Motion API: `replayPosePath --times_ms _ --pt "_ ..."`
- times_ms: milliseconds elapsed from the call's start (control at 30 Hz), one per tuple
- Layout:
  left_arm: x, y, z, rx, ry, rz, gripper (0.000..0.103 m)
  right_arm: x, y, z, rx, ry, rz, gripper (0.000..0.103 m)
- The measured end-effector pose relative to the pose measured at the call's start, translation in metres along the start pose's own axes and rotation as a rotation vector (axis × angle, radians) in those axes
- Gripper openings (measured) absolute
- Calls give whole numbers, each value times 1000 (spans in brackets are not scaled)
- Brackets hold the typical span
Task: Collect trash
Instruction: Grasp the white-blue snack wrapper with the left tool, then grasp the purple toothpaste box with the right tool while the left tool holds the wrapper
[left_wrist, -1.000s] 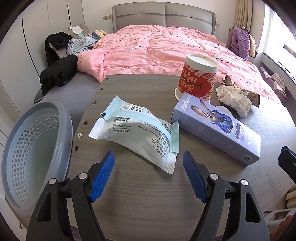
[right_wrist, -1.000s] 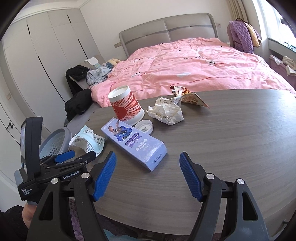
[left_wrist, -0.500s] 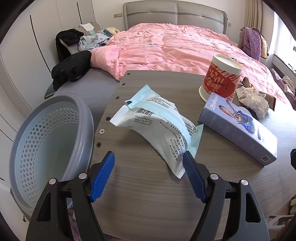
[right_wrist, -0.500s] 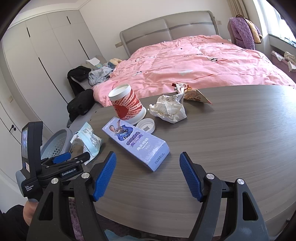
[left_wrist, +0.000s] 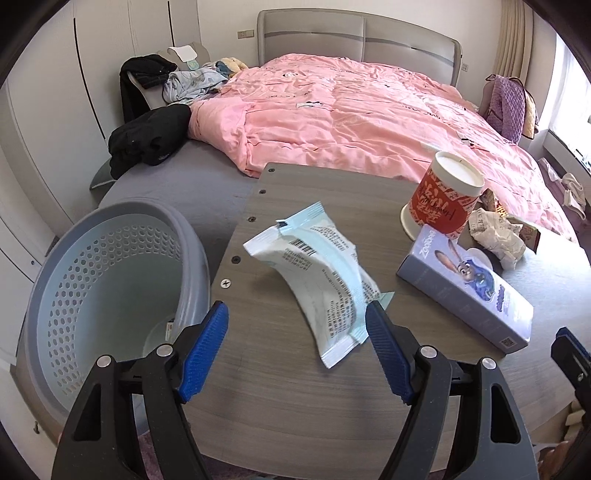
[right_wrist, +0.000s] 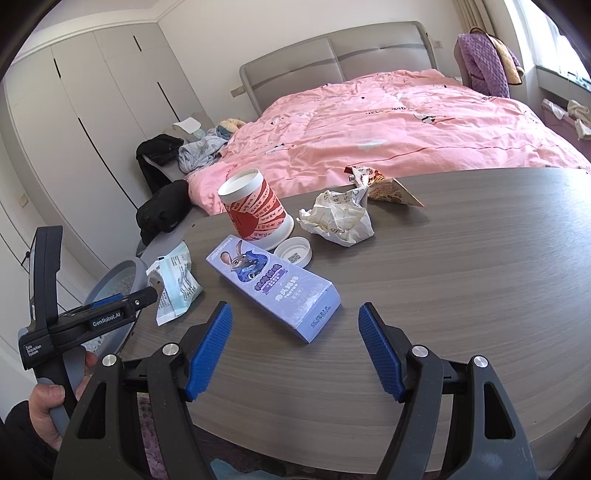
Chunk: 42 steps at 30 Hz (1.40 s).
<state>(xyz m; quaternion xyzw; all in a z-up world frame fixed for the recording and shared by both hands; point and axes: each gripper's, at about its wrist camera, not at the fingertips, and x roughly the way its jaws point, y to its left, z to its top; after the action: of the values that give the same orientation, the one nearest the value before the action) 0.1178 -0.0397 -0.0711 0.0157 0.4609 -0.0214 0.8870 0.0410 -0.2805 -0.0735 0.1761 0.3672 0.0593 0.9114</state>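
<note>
A white and light-blue wrapper (left_wrist: 325, 280) lies curled on the grey wood table (left_wrist: 295, 398), its near end against the right fingertip of my open left gripper (left_wrist: 297, 350). It also shows in the right wrist view (right_wrist: 177, 286). A purple rabbit carton (right_wrist: 273, 288), a red-and-white cup (right_wrist: 256, 214), a white lid (right_wrist: 295, 253), crumpled white paper (right_wrist: 340, 218) and a snack wrapper (right_wrist: 384, 186) lie on the table. My right gripper (right_wrist: 295, 350) is open and empty just short of the carton. A grey perforated basket (left_wrist: 110, 295) stands left of the table.
A bed with a pink duvet (left_wrist: 351, 122) runs behind the table. Dark clothes (left_wrist: 147, 136) lie on a bench at the bed's left. White wardrobes (right_wrist: 74, 129) line the left wall. A purple bag (right_wrist: 484, 62) sits by the window.
The left gripper has swung left, so the basket fills more of its view. The wrapper has shifted and curled up against its right finger. The right gripper barely moved.
</note>
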Motion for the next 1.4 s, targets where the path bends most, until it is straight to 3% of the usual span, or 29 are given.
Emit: replayPosePath --times_ms 267,700,767,833,933,1200,1400 --pt "24 -13 23 -5 49 -43 74 -3 -8 0 17 -8 2 69" --pt "52 -14 28 -11 62 -3 73 1 -10 1 20 4 10 69" --pt "55 -12 28 -15 66 -8 69 1 -10 1 19 5 10 69" --pt "57 -12 29 -15 77 -29 54 2 -10 1 17 7 9 69" --pt "54 -11 28 -15 67 -43 46 2 -9 1 13 9 7 69" --pt "33 -5 19 -6 42 -62 40 4 -7 4 -9 20 10 69" --pt "6 0 8 8 0 -58 40 14 4 14 -103 49 11 69"
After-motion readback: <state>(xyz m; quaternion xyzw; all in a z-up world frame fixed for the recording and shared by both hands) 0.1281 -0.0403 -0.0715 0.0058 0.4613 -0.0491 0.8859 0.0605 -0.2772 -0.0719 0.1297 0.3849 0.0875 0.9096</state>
